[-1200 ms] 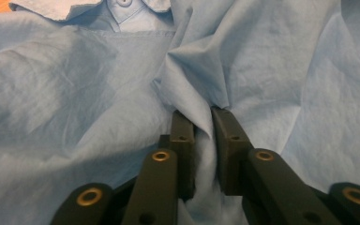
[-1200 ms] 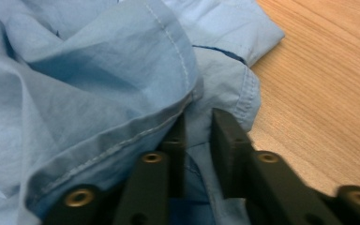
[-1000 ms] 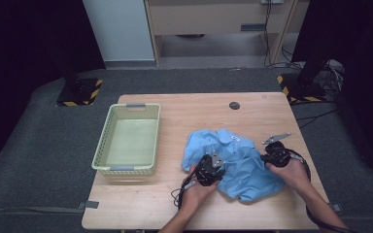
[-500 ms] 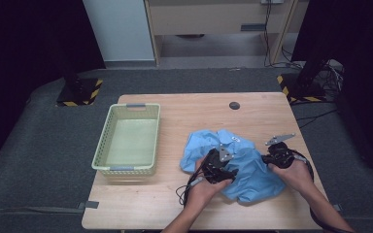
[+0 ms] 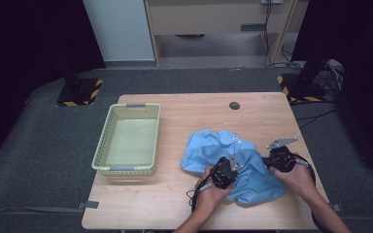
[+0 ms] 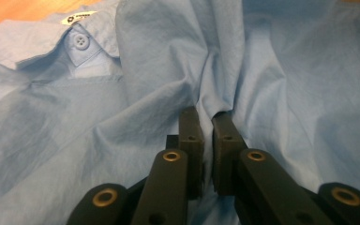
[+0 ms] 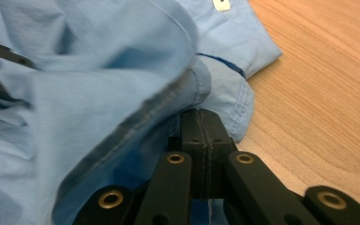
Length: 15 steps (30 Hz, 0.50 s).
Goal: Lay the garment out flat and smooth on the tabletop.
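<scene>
A pale green slotted plastic basket (image 5: pixel 128 141) sits at the left of the wooden desk (image 5: pixel 199 111). Right of it lies the crumpled light blue cotton shirt (image 5: pixel 213 148). The left claw (image 5: pixel 225 171) pinches a fold, its tips buried. The right claw (image 5: pixel 280 158) is pressed together on the hem, fabric hiding the grip.

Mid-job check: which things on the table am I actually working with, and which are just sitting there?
In the job:
blue shirt, crumpled on the table
left gripper, pinching a fold of it
right gripper, shut on its hem

Lying about:
green basket, left of the shirt
small dark disc, near the far edge
</scene>
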Available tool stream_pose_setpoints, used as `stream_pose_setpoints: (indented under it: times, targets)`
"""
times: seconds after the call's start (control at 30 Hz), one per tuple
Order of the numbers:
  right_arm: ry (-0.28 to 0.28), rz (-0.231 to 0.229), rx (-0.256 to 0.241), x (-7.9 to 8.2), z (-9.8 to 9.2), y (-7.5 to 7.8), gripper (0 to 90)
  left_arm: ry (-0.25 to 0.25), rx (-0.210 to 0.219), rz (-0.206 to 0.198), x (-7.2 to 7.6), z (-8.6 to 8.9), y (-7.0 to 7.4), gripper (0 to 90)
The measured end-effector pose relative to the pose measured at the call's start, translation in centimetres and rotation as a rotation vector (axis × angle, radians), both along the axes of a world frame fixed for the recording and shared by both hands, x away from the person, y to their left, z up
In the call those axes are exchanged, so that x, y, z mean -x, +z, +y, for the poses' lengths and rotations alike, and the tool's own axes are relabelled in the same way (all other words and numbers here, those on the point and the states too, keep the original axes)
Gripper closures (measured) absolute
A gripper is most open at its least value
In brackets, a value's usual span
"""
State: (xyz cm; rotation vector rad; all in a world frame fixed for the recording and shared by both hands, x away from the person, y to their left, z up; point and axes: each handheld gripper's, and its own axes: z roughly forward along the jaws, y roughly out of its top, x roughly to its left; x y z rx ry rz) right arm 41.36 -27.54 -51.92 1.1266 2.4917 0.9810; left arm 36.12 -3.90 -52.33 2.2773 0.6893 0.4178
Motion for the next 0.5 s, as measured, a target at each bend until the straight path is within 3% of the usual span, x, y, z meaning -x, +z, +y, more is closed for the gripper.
stream_pose_setpoints:
  times: [0.1, 0.23, 0.4, 0.5]
  targets:
    - [0.0, 0.022, -0.018, -0.2, 0.1, -0.2, 90.0, -0.001, 0.011, -0.016, 0.5, 0.7, 0.0, 86.2]
    - [-0.005, 0.017, -0.006, -0.2, 0.1, -0.2, 90.0, -0.017, -0.003, -0.051, 1.4, 2.1, 0.0, 86.3]
    - [-0.019, 0.03, -0.008, -0.6, 0.0, -0.4, 90.0, -0.052, -0.068, -0.059, 2.6, 3.7, -0.2, 86.5]
    - [-0.024, 0.023, -0.001, -0.7, 0.1, -0.4, 90.0, -0.061, -0.081, -0.052, 3.0, 4.5, -0.2, 86.5]
